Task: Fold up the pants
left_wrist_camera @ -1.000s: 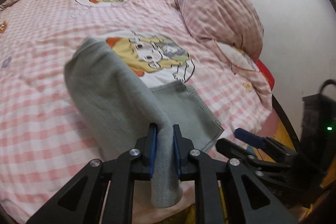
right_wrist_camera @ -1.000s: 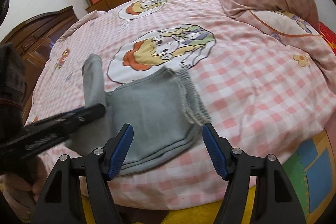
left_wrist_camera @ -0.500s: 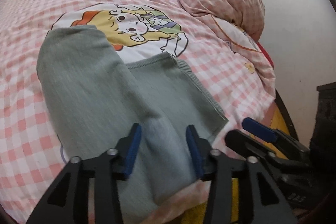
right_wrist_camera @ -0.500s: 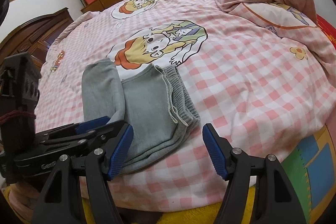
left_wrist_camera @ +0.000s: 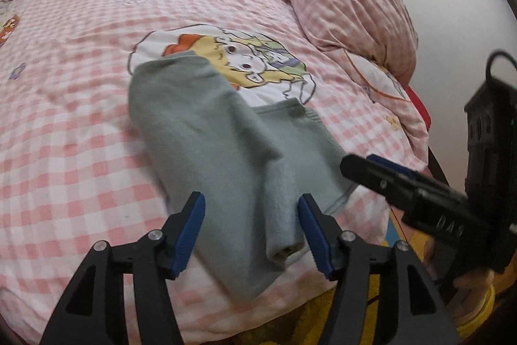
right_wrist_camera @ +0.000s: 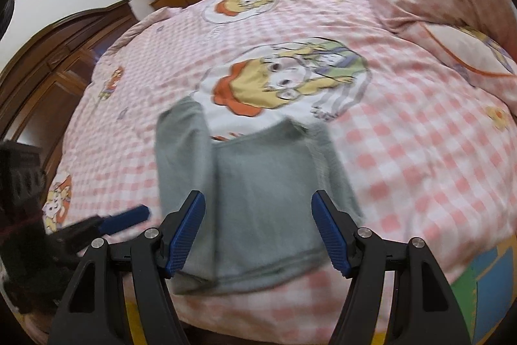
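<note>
Grey pants (left_wrist_camera: 206, 134) lie folded on the pink checked bed, near its front edge. A leg part lies over the left side and its cuff end reaches the bed edge. The waistband side lies to the right (right_wrist_camera: 265, 183). My left gripper (left_wrist_camera: 252, 231) is open and empty, its blue pads either side of the cuff end, not touching it. My right gripper (right_wrist_camera: 258, 231) is open and empty just above the near edge of the pants. The right gripper also shows at the right of the left wrist view (left_wrist_camera: 387, 173).
The pink checked bedcover (left_wrist_camera: 80, 86) has cartoon prints. A pink pillow (left_wrist_camera: 355, 15) lies at the right by the white wall. A dark wooden cabinet (right_wrist_camera: 48, 70) stands to the left. A wooden shelf with clothes runs under the window behind the bed.
My left gripper has opened and let go of the pant leg, which now lies on the bed. Both grippers have drawn back slightly. The right gripper stayed open.
</note>
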Available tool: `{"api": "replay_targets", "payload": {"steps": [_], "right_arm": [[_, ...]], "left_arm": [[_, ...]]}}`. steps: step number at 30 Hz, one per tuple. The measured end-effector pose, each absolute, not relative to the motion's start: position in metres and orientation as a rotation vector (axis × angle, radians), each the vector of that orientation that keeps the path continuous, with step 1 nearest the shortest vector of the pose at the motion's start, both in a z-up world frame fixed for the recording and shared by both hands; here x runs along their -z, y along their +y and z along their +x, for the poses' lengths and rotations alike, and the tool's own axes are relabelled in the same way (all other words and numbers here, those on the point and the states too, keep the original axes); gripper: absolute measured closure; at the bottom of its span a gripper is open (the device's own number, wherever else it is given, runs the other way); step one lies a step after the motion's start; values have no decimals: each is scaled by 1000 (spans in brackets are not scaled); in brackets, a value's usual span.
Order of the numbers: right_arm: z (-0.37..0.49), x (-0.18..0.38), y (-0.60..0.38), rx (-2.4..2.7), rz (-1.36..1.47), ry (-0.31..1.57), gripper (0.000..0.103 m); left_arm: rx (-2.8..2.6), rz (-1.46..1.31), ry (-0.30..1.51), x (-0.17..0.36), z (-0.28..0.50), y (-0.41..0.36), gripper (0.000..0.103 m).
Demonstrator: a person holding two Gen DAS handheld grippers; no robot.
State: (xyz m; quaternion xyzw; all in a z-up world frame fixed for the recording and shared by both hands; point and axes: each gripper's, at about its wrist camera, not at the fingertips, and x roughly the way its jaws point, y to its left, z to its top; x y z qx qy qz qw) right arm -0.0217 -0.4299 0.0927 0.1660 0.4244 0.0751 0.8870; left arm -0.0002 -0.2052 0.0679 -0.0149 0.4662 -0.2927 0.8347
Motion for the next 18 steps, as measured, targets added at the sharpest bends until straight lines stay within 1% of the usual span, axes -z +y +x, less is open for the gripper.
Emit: {"api": "replay_targets", "payload": {"steps": [4,10,18], "right_arm": [[-6,-92,-415,-196,319,908,33],[7,-79,-403,-240,300,970,33],[31,-65,-394,-287,272,1049,33]], "left_arm": [[640,-74,1008,-64,1,-203,39],[667,-28,997,-66,-10,-203,38],[649,-39,1026,-58,-19,-178,38]]}}
